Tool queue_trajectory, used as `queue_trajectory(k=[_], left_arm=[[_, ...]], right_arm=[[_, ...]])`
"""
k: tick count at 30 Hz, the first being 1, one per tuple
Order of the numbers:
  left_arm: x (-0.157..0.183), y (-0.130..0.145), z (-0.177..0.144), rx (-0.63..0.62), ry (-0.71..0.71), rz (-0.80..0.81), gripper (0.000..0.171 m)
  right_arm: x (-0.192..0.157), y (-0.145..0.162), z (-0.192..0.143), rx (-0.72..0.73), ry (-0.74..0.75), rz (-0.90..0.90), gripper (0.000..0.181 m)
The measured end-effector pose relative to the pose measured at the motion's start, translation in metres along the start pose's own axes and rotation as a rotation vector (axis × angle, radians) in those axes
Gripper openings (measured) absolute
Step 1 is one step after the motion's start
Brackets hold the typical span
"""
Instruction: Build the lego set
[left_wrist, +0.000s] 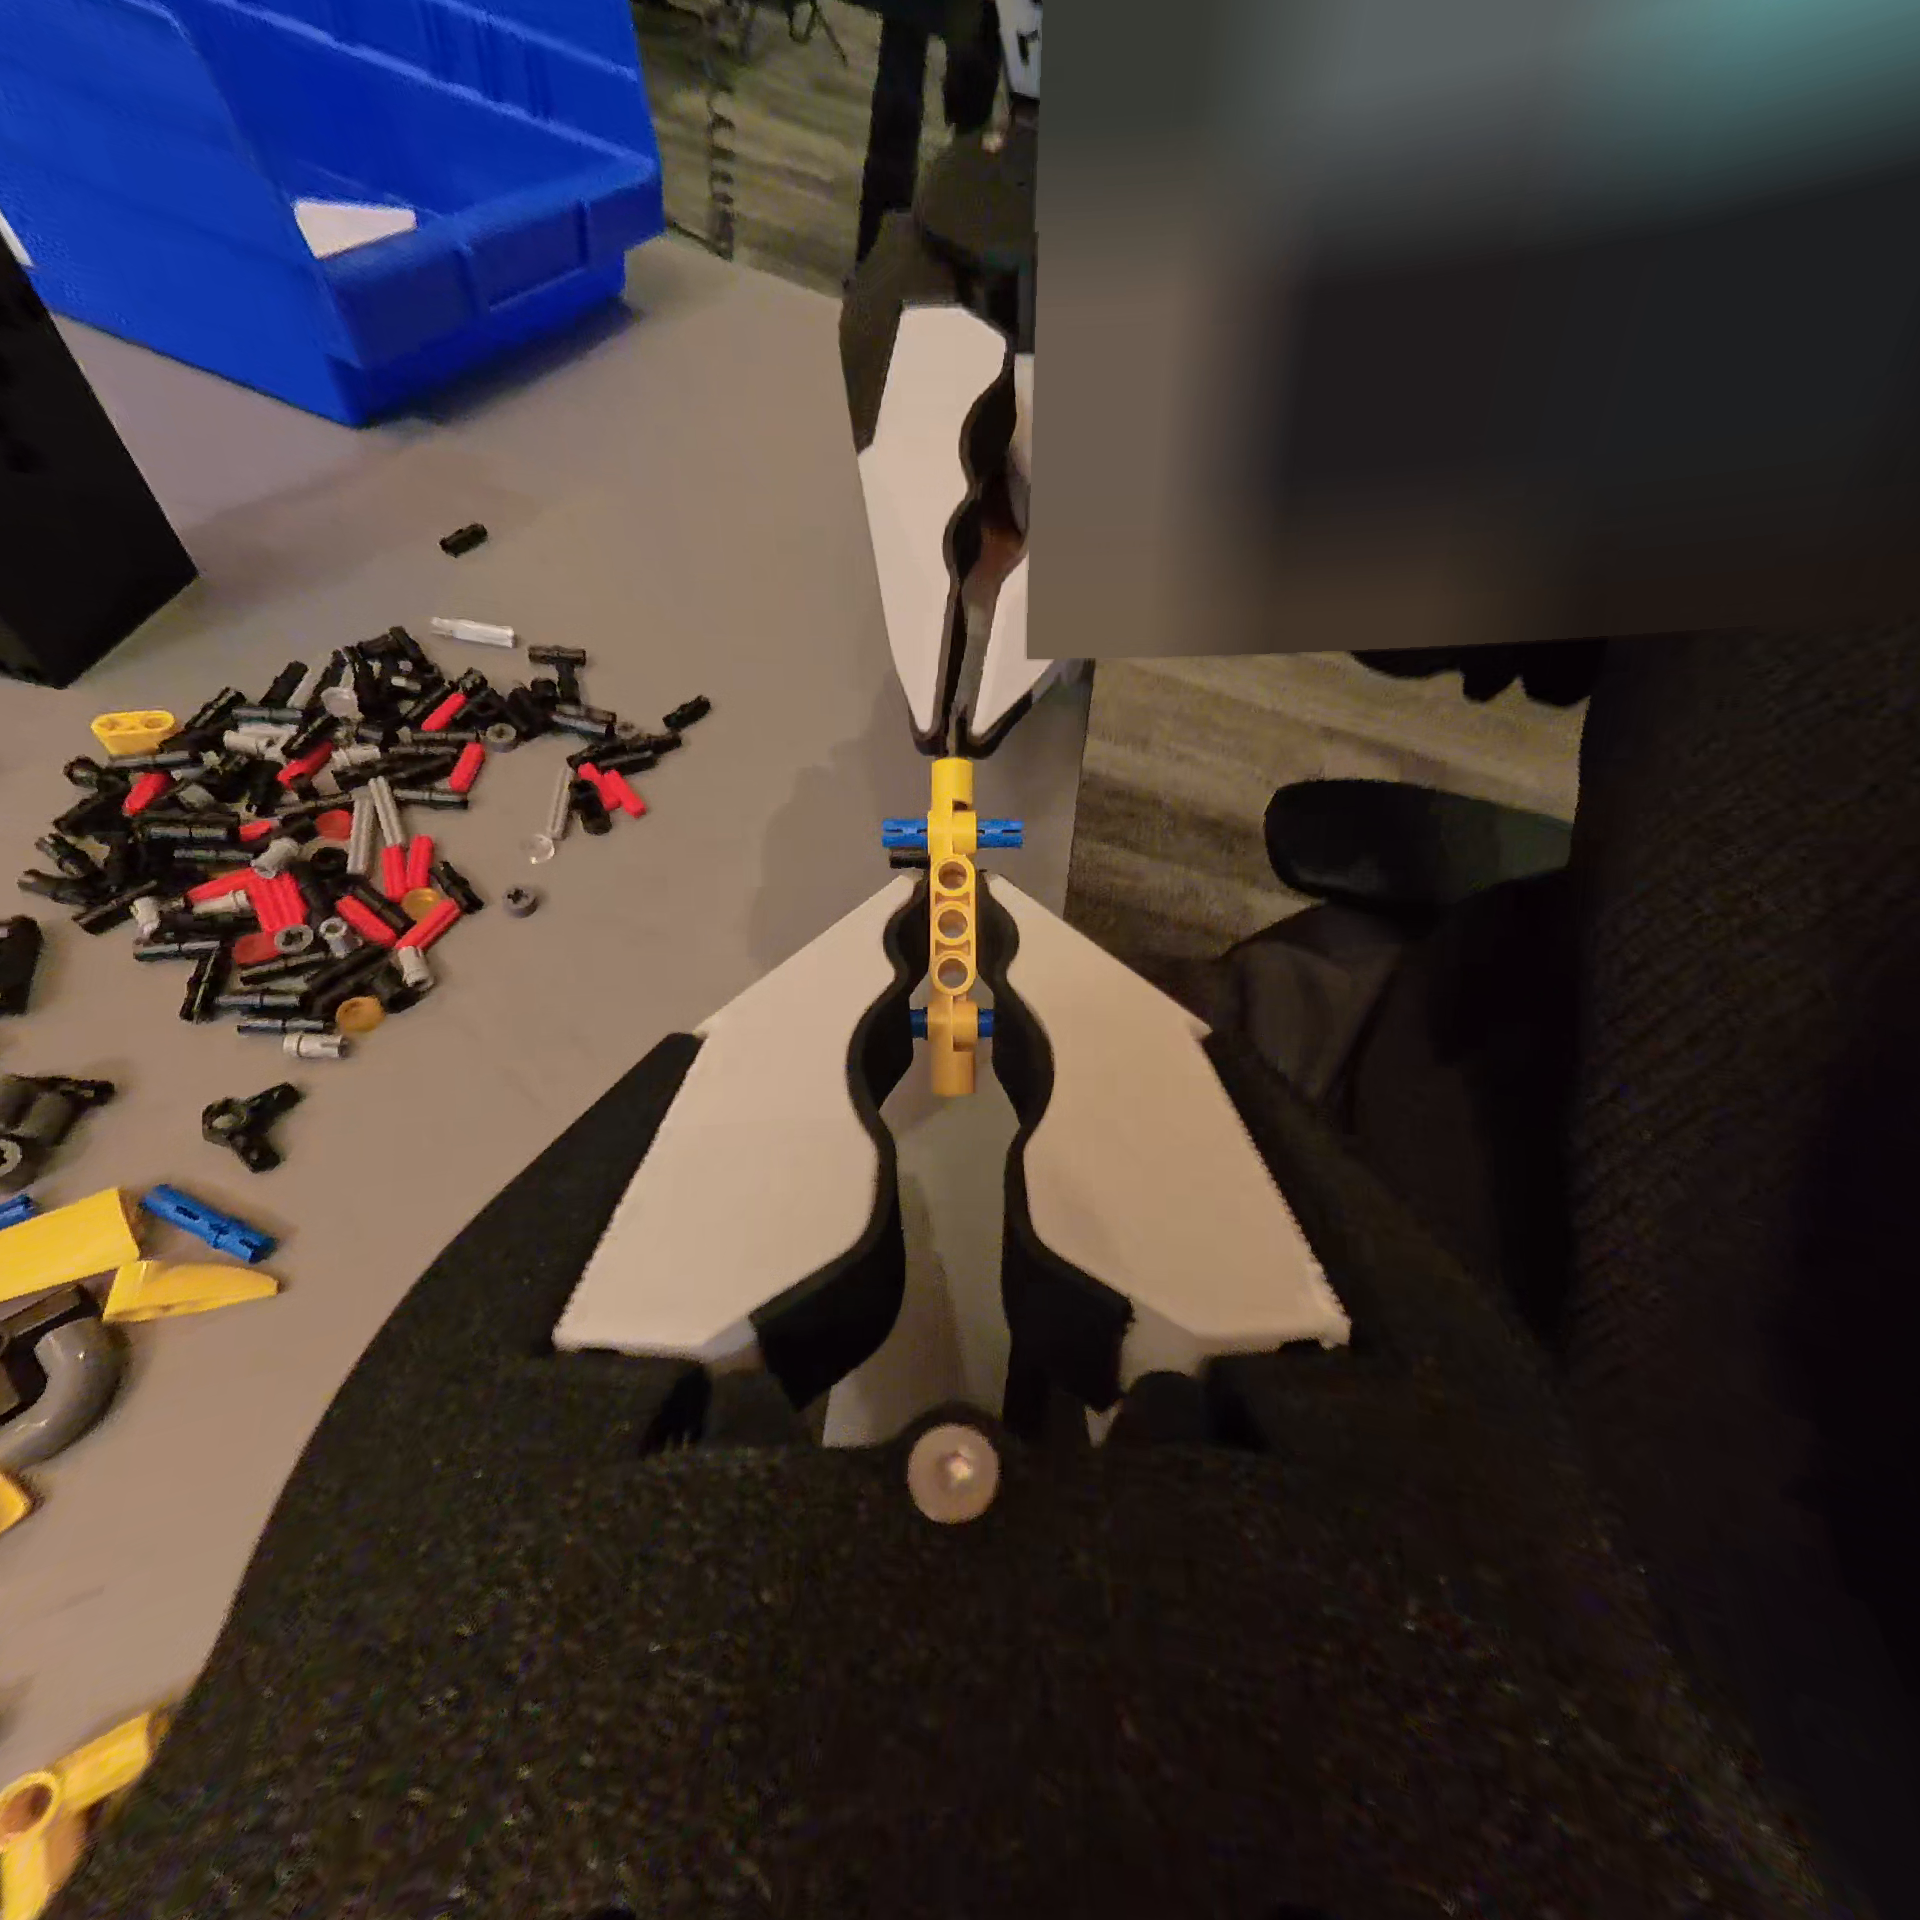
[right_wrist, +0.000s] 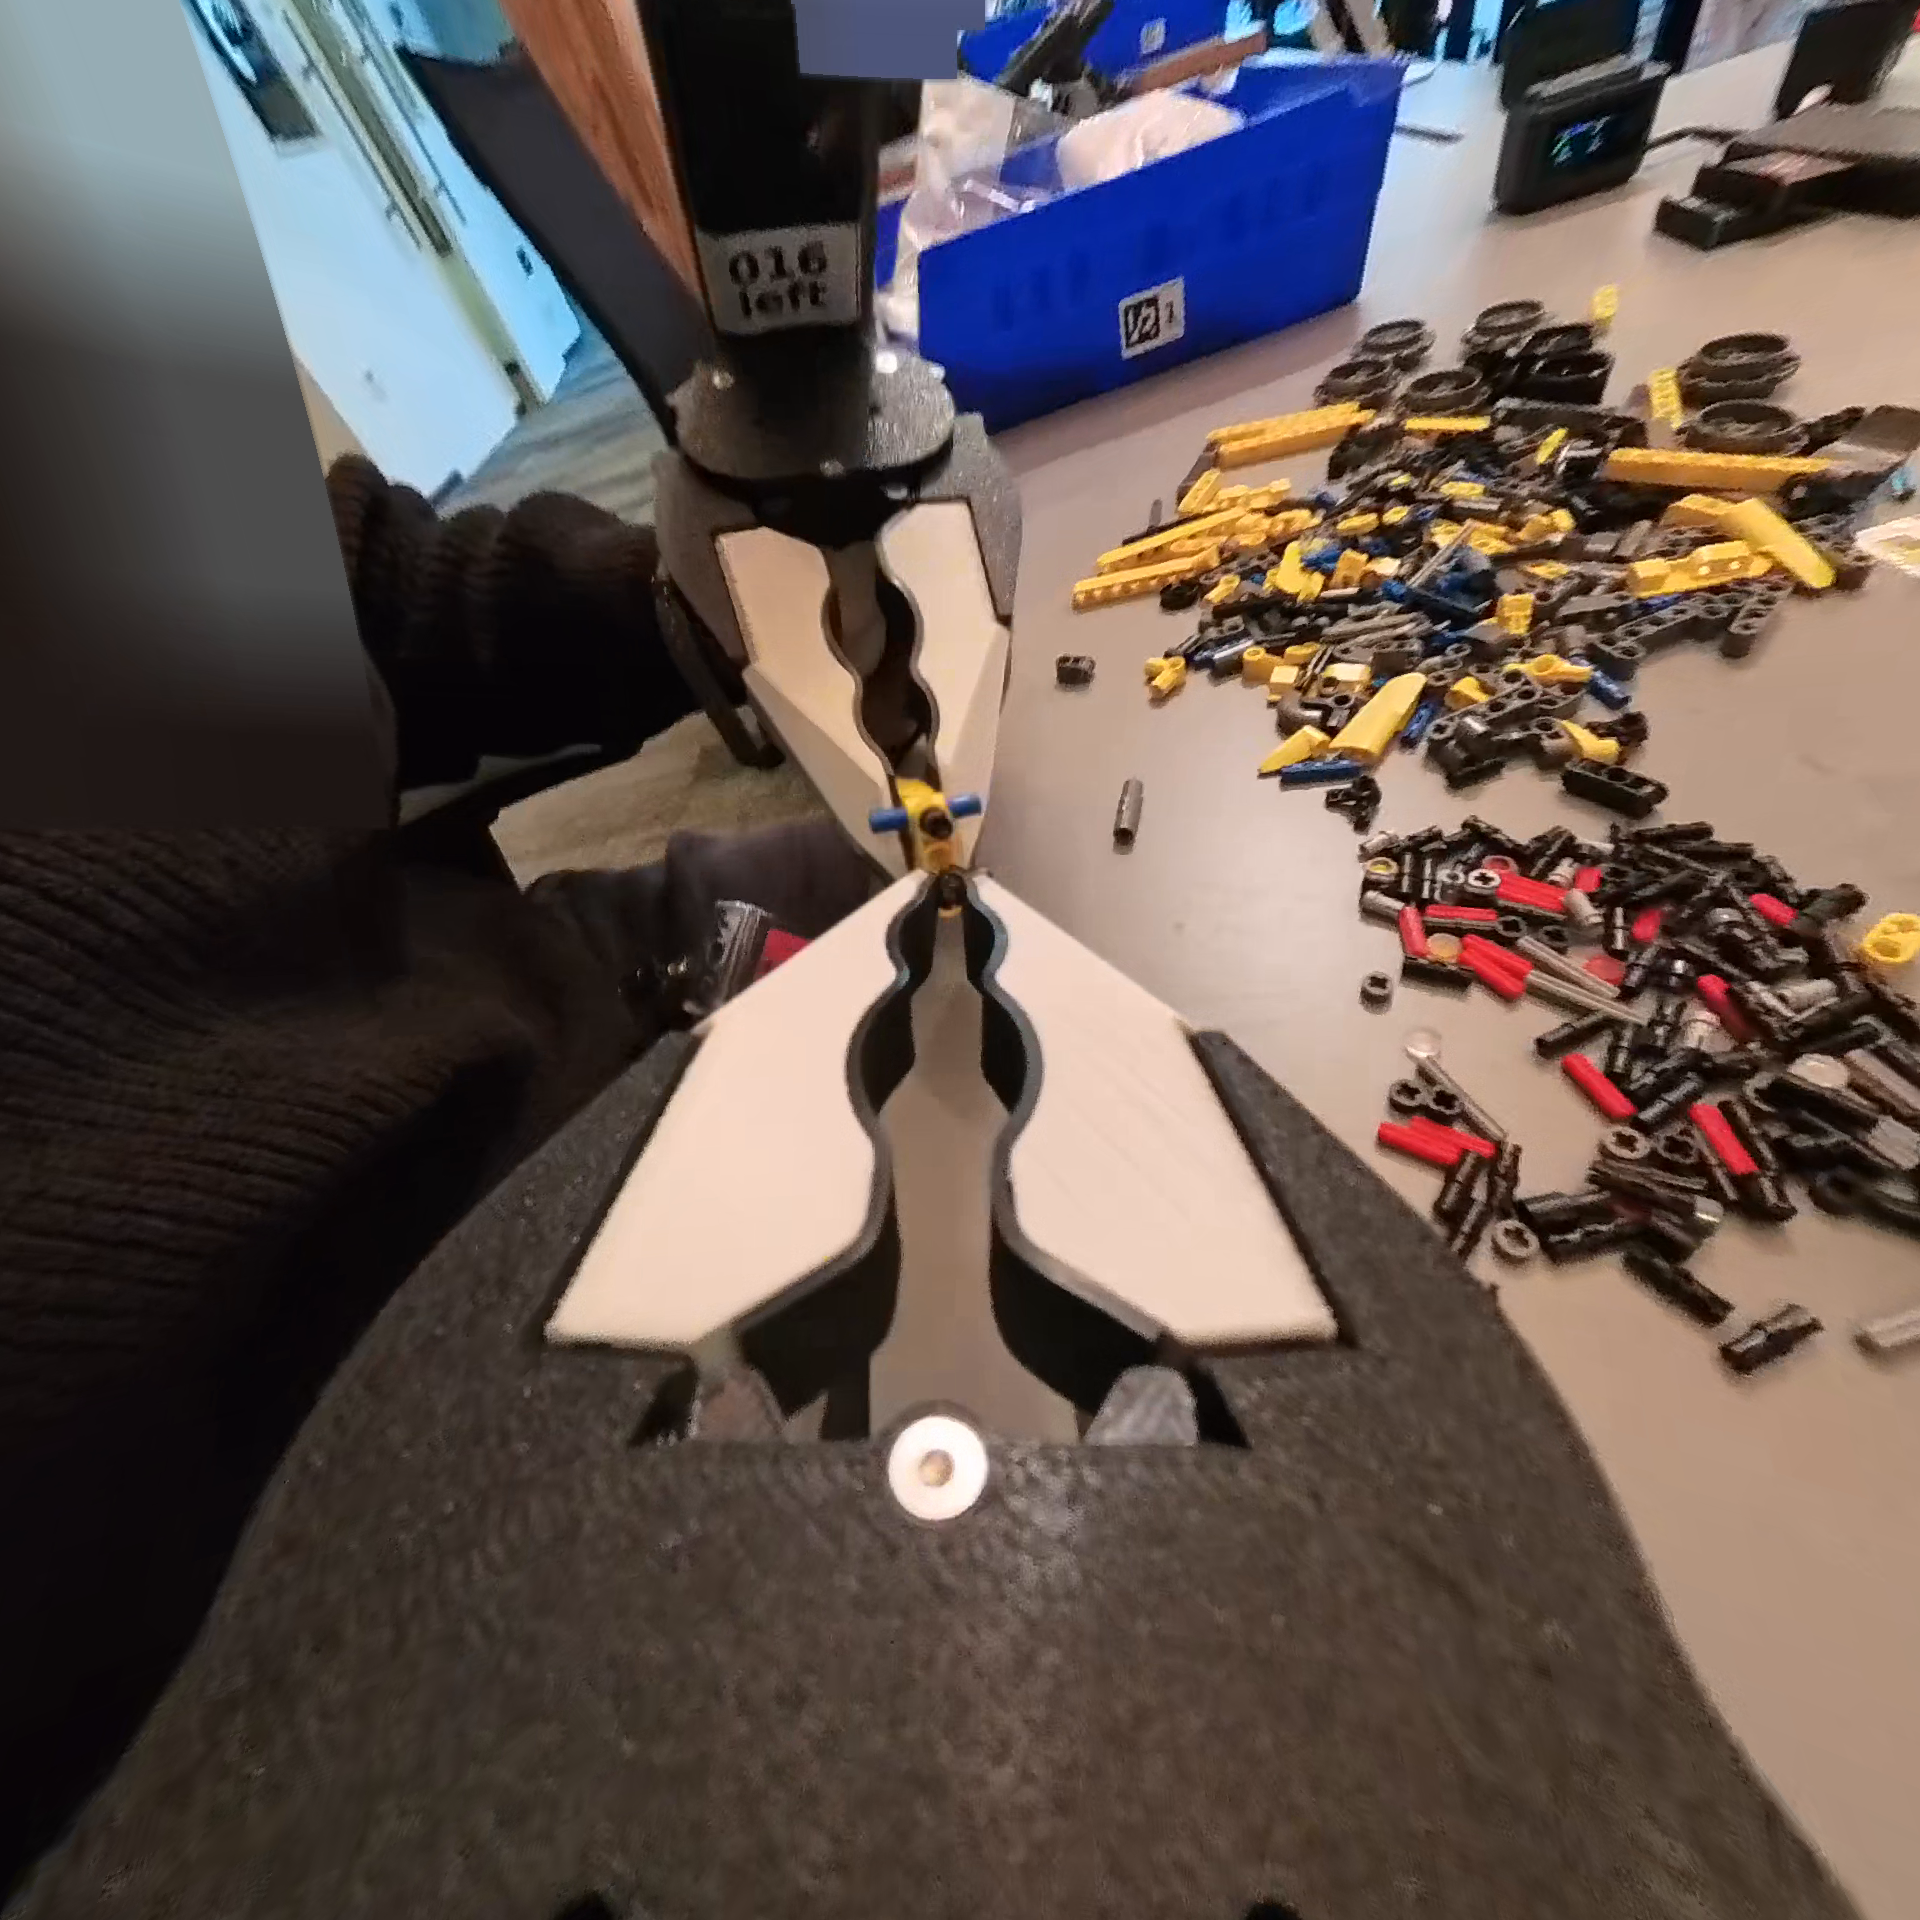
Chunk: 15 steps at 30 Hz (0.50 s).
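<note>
Broadly, a grey table (left_wrist: 665, 436) fills the left of the left wrist view and the right of the right wrist view, and its edge runs close to where the two tools meet. A blue plastic bin (left_wrist: 343, 197) stands at the far side of the table; the right wrist view shows it (right_wrist: 1153, 239) with bags inside and a small tag on its front wall. Near it on the table lies a wide heap of yellow and black building pieces (right_wrist: 1507, 582), with black wheels at its far edge. Closer in lies a second heap of small black, red and grey pins (left_wrist: 312, 831), seen again at the right of the right wrist view (right_wrist: 1662, 1039).

The left gripper (left_wrist: 951, 935) is clamped on a yellow beam (left_wrist: 953, 925) with a row of round holes, held off the table near its edge, and the beam sticks out beyond the fingertips. A blue pin (left_wrist: 951, 829) crosses the beam near its far end, and a shorter blue one crosses it lower down, between the padded fingers (left_wrist: 790, 1091).

The right gripper (right_wrist: 948, 894) comes from the opposite side, tip to tip with the left. Its fingers are drawn together around a thin dark piece that touches the beam's (right_wrist: 927, 821) end; what that piece is cannot be told. A dark knitted sleeve (right_wrist: 260, 1018) lies at the left.
</note>
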<state>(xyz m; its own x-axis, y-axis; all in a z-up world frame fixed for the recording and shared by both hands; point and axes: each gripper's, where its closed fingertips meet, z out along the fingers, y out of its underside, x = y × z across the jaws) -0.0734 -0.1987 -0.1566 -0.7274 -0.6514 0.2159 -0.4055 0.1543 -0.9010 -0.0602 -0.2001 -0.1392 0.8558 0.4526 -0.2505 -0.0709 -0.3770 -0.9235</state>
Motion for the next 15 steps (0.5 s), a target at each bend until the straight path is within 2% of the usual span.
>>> queue_trajectory(k=[15], left_arm=[[-0.0039, 0.0044, 0.0033, -0.011, 0.010, -0.027, 0.006]], right_arm=[[0.0036, 0.0108, 0.0019, 0.025, -0.098, 0.118, 0.004]])
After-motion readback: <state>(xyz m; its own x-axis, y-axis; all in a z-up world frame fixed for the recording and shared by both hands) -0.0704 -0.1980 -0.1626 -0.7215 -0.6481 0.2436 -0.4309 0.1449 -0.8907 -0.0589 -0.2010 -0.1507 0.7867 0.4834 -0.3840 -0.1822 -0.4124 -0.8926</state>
